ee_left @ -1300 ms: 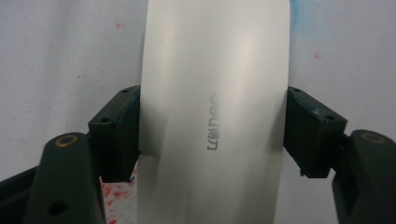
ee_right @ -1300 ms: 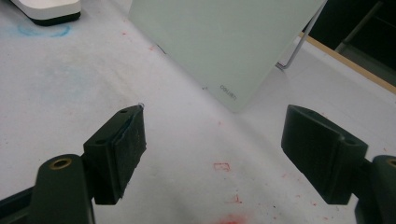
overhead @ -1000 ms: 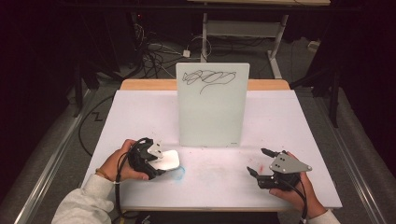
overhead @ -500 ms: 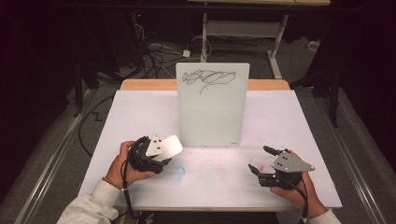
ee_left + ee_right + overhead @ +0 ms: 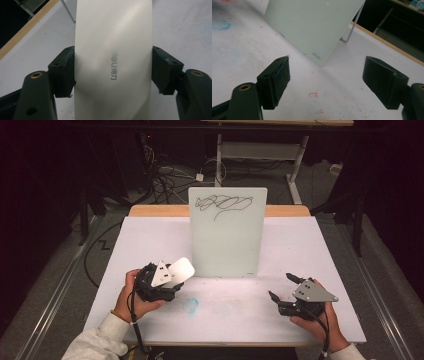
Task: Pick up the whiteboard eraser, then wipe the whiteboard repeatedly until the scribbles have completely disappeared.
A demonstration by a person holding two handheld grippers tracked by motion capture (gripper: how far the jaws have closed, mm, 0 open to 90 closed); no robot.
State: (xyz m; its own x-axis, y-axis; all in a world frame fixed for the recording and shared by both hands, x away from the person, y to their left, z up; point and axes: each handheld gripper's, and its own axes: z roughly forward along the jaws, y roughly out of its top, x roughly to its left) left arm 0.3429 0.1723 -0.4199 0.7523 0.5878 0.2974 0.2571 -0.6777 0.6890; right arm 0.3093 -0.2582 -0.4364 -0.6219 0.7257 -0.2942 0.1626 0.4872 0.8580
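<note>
Your left tongs (image 5: pixel 172 279) are clamped on the eraser (image 5: pixel 113 60), a smooth white block gripped by its two long edges, with the jaws pressing flat on each side. You hold it lifted off the bench (image 5: pixel 300 250), just left of the board's (image 5: pixel 227 232) lower corner, well below the scribble (image 5: pixel 225 203) near the board's top. Your right tongs (image 5: pixel 281 292) stand wide open and empty, low over the bench to the right of the board, with the board's lower corner (image 5: pixel 319 58) ahead of them.

The main risk, as I judge it, is the board. It leans on a thin wire stand (image 5: pixel 348 35), and nothing steadies it. If you press the eraser hard against the top, the board may tip back or slide. Bracing an edge with your right tongs should prevent that.

The eraser's shell looks slick, so a sideways drag could twist it in the jaws. Keep the wiping face flat, or only a corner will rub.
</note>
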